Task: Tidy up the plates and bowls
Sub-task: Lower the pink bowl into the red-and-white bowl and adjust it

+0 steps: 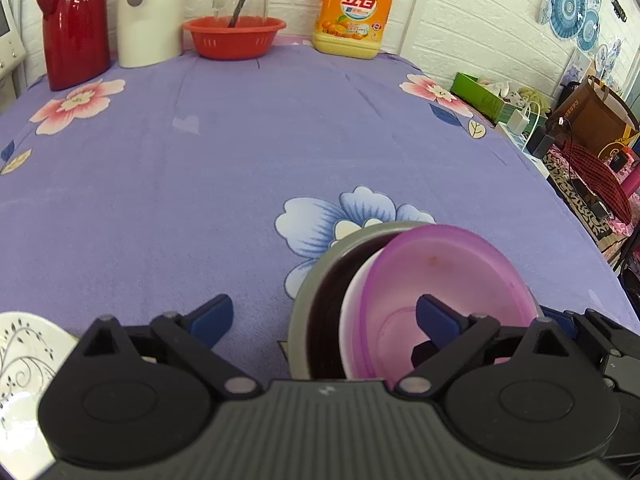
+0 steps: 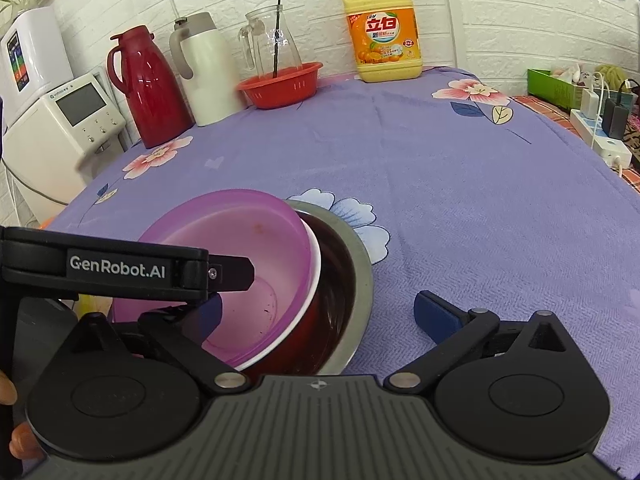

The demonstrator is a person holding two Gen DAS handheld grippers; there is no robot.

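A purple plastic bowl (image 1: 444,280) sits tilted inside a white-rimmed red bowl (image 1: 352,300), both nested in a steel bowl (image 1: 312,288) on the purple flowered cloth. My left gripper (image 1: 324,316) is open above the stack's left side, its right finger over the purple bowl. A white patterned plate (image 1: 24,364) lies at the lower left. In the right wrist view the purple bowl (image 2: 248,240), red bowl (image 2: 304,328) and steel bowl (image 2: 356,264) lie left of centre. My right gripper (image 2: 316,316) is open over the stack's right edge. The left gripper's body (image 2: 120,268) crosses above the purple bowl.
At the back stand a red thermos (image 2: 148,88), a white thermos (image 2: 204,68), a glass jug in a red basket (image 2: 280,84) and a yellow detergent bottle (image 2: 382,32). A white appliance (image 2: 52,140) stands left of the table. Clutter and a power strip (image 2: 600,136) lie beyond the right edge.
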